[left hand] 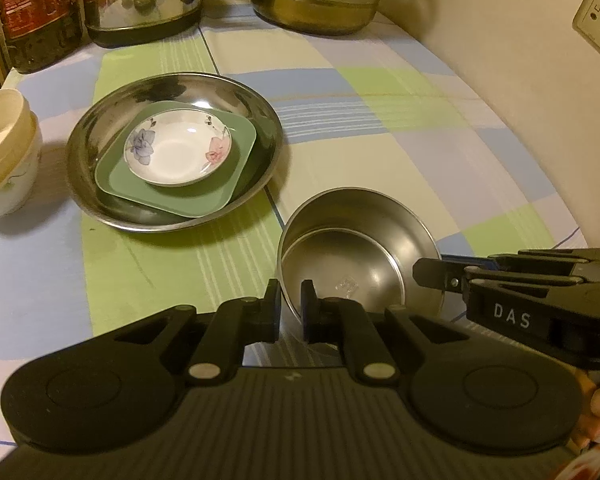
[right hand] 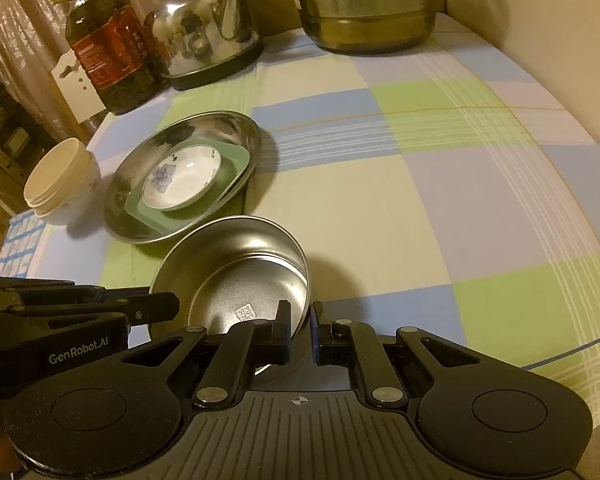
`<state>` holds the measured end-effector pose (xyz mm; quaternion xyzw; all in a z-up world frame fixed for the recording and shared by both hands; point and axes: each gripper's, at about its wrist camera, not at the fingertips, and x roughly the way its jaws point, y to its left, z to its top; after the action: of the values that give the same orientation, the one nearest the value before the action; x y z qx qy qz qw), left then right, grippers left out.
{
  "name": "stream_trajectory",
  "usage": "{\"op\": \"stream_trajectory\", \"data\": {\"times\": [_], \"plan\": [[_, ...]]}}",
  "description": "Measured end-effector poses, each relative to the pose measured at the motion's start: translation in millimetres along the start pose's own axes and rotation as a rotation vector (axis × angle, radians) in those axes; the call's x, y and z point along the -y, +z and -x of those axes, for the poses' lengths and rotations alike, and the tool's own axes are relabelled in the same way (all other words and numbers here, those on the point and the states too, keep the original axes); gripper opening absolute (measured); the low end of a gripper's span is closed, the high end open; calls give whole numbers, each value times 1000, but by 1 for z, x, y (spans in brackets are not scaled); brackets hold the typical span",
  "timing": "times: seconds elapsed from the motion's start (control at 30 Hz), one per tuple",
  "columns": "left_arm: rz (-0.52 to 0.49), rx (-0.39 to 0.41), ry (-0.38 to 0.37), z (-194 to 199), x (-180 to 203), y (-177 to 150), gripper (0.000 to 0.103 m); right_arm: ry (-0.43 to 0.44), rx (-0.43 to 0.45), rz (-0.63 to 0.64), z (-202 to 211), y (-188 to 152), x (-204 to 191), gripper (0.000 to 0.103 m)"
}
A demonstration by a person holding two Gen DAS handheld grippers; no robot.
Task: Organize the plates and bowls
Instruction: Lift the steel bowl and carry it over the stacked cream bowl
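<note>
Steel bowl (left hand: 356, 256): on the cloth, near right of the plate stack (left hand: 176, 152). Left gripper (left hand: 291, 304) pinches its left rim, right gripper (right hand: 300, 320) its right rim; stack lies ahead-left, left gripper nearer.

White letters "DAS" stand on the side of the right gripper (left hand: 432, 276), seen from the left wrist. "GenRobot.AI" runs along the left gripper (right hand: 168, 307) in the right wrist view. The oil bottle (right hand: 112, 46) carries a red label, and the steel bowl (right hand: 236, 276) a bottom stamp, both illegible.
</note>
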<state>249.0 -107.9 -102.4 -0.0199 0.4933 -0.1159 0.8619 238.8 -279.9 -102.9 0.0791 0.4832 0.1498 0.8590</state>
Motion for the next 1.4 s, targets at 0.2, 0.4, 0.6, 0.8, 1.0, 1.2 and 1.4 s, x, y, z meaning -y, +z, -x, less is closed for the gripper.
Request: {"op": "stream_trajectory", "data": {"times": [0.2, 0.4, 0.6, 0.8, 1.0, 1.2, 1.4], "plan": [[10, 16, 20, 14, -6, -6, 9, 21, 1, 20, 5, -2, -11, 10], [41, 35, 42, 31, -23, -14, 9, 51, -5, 53, 4, -2, -31, 10], [88, 48, 70, 47, -50, -23, 9, 86, -19, 91, -3, -3, -59, 10], [135, 63, 96, 66, -80, -32, 9, 121, -33, 138, -12, -2, -92, 10], [182, 80, 125, 84, -112, -39, 9, 161, -46, 185, -25, 3, -128, 10], [214, 101, 157, 101, -145, -41, 9, 197, -56, 221, -39, 7, -161, 10], [230, 132, 171, 118, -169, -36, 9, 222, -53, 236, -47, 15, -188, 10]]}}
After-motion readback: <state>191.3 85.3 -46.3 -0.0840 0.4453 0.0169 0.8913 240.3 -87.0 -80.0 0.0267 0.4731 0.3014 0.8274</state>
